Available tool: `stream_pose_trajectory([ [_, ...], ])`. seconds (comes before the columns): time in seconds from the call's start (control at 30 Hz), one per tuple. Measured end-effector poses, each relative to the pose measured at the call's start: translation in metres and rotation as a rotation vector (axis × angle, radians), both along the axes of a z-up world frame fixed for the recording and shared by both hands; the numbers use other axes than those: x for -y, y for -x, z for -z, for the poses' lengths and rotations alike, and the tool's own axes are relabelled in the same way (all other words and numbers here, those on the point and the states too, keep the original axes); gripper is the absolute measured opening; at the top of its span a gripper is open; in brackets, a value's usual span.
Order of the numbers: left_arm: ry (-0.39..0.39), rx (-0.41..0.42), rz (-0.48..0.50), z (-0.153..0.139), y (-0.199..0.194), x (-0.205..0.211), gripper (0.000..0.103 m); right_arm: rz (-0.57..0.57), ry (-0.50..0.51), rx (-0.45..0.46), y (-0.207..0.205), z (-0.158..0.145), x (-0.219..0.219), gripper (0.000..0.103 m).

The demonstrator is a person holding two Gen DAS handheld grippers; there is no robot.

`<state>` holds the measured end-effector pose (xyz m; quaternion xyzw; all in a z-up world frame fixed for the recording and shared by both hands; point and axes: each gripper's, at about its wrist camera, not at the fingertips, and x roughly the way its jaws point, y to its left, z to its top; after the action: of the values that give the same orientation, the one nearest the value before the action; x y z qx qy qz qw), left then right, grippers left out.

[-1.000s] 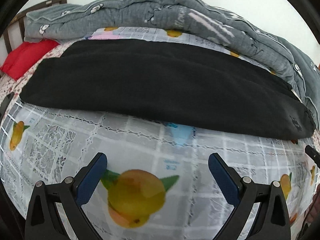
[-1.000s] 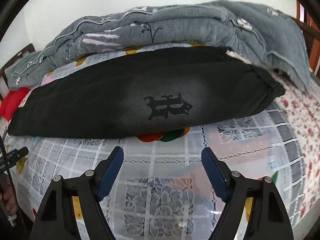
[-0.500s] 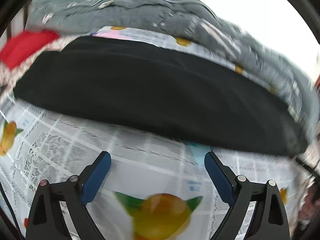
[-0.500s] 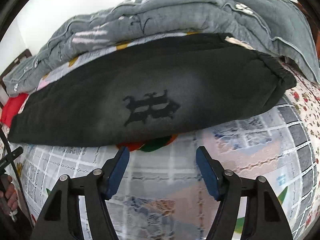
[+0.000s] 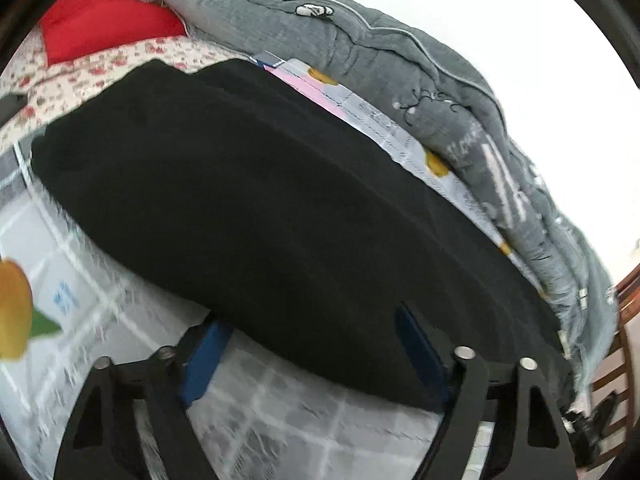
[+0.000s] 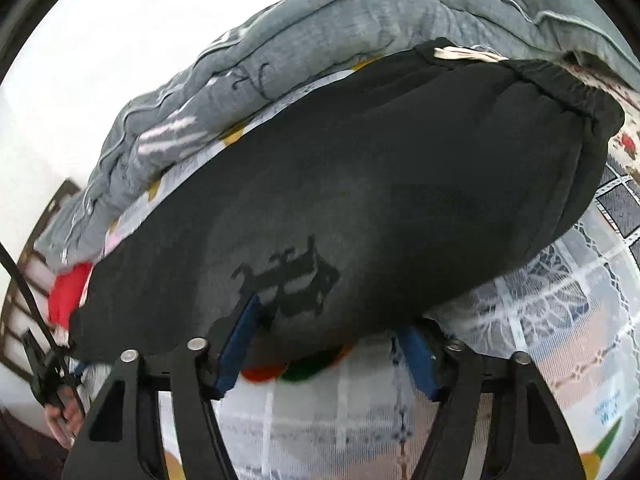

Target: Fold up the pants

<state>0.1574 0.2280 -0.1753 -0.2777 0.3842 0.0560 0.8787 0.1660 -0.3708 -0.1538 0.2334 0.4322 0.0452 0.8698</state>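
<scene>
Closing in since 1 s ago | both tongs [image 5: 308,344] [image 6: 326,340] open | pants [image 5: 260,216] edge reached

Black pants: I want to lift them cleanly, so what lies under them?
Under the black pants lies a checked fruit-print cover, showing along their near edge. A red-and-green print pokes out there. The rest beneath is covered.
</scene>
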Motion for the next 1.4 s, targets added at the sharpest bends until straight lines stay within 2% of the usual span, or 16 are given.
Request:
stream_pose_trajectory([
  [0.03, -0.019, -0.012, -0.009, 0.000, 0.000, -0.002, 0.058, 0.020, -0.005, -0.011, -0.003, 0.002, 0.001, 0.048],
  [0.07, -0.040, -0.024, -0.025, 0.000, 0.000, -0.003, 0.050, 0.031, 0.000, -0.018, -0.006, 0.003, 0.000, 0.035],
  [0.1, -0.065, -0.044, -0.045, 0.000, 0.000, -0.004, 0.032, 0.034, 0.010, -0.025, -0.008, 0.003, 0.000, 0.019],
  [0.13, -0.073, -0.052, -0.052, -0.002, 0.000, -0.005, 0.015, 0.029, 0.012, -0.032, -0.009, 0.002, -0.001, 0.018],
  [0.17, -0.084, -0.044, -0.056, -0.005, 0.003, -0.007, 0.012, 0.025, 0.015, -0.020, -0.008, -0.003, -0.002, 0.014],
  [0.3, -0.139, 0.020, -0.004, -0.038, 0.006, -0.010, 0.011, -0.025, 0.121, 0.093, -0.008, -0.047, -0.018, 0.012],
  [0.57, -0.310, 0.095, -0.011, -0.095, -0.044, 0.005, 0.011, -0.064, 0.134, 0.153, -0.062, -0.100, -0.023, 0.012],
  [0.77, -0.351, 0.104, -0.007, -0.103, -0.120, 0.011, 0.011, -0.088, 0.210, 0.161, -0.125, -0.095, -0.033, 0.012],
  [1.0, -0.372, 0.037, -0.029, -0.068, -0.194, 0.016, 0.011, -0.056, 0.251, 0.075, -0.210, -0.063, -0.042, 0.017],
  [1.07, -0.389, -0.014, -0.021, -0.058, -0.202, 0.020, 0.012, -0.071, 0.209, 0.038, -0.221, -0.048, -0.043, 0.029],
  [1.17, -0.450, -0.038, 0.035, -0.057, -0.197, 0.032, 0.023, -0.127, 0.143, 0.086, -0.206, -0.047, -0.048, 0.051],
  [1.2, -0.468, -0.021, 0.050, -0.060, -0.188, 0.038, 0.039, -0.141, 0.154, 0.107, -0.197, -0.051, -0.051, 0.059],
  [1.23, -0.478, -0.005, 0.052, -0.063, -0.180, 0.041, 0.061, -0.144, 0.171, 0.125, -0.188, -0.055, -0.054, 0.060],
  [1.27, -0.482, 0.016, 0.052, -0.067, -0.170, 0.044, 0.070, -0.149, 0.186, 0.153, -0.175, -0.059, -0.056, 0.060],
  [1.3, -0.478, 0.033, 0.053, -0.071, -0.162, 0.046, 0.075, -0.156, 0.200, 0.165, -0.163, -0.062, -0.059, 0.060],
  [1.4, -0.404, 0.046, 0.094, -0.075, -0.127, 0.053, 0.075, -0.172, 0.267, 0.167, -0.123, -0.066, -0.061, 0.060],
])
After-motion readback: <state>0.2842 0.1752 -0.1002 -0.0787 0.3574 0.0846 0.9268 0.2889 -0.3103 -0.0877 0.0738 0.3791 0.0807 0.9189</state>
